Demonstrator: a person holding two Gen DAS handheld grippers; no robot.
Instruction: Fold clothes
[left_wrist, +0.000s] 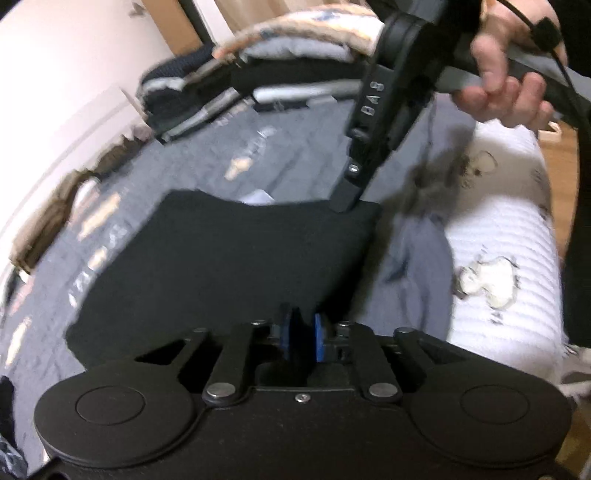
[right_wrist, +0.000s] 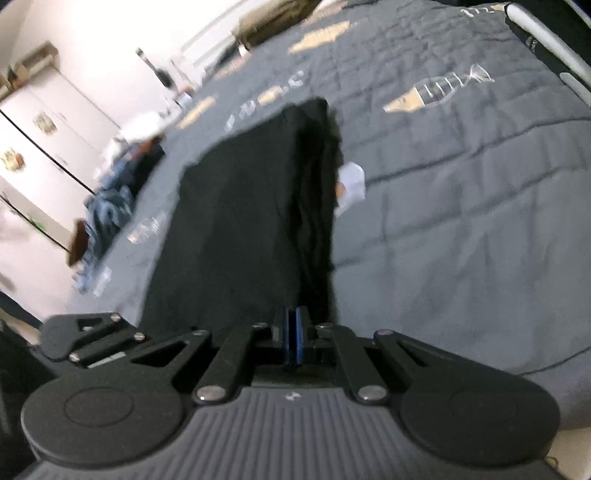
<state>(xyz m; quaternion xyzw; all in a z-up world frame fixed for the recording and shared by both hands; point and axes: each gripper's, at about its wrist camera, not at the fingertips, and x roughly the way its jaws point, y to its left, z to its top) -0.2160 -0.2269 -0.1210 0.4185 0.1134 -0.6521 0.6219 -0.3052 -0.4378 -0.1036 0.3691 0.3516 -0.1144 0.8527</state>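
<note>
A: You've got the black garment (left_wrist: 229, 258) lying flat on the grey quilt (right_wrist: 461, 221), already folded down to a narrow panel, with stacked layers showing along one long edge.

B: And your right gripper (left_wrist: 345, 206) is clenched tight on a corner of that cloth, pads pressed together on its edge.

A: Right. Your left gripper (left_wrist: 302, 334) sits at the near edge, jaws narrowed with a small gap between the blue pads; dark fabric seems caught there, though I can't tell how firmly you're gripping it.

B: So how far along are you?

A: Well past halfway on this piece, I'd judge. The lengthwise folds look done; a crosswise fold probably remains.

B: There's a white tag (right_wrist: 351, 181) peeking out beside the fold.

A: And the heap of clothes (left_wrist: 229, 74) at the far end suggests more work waits.
</note>
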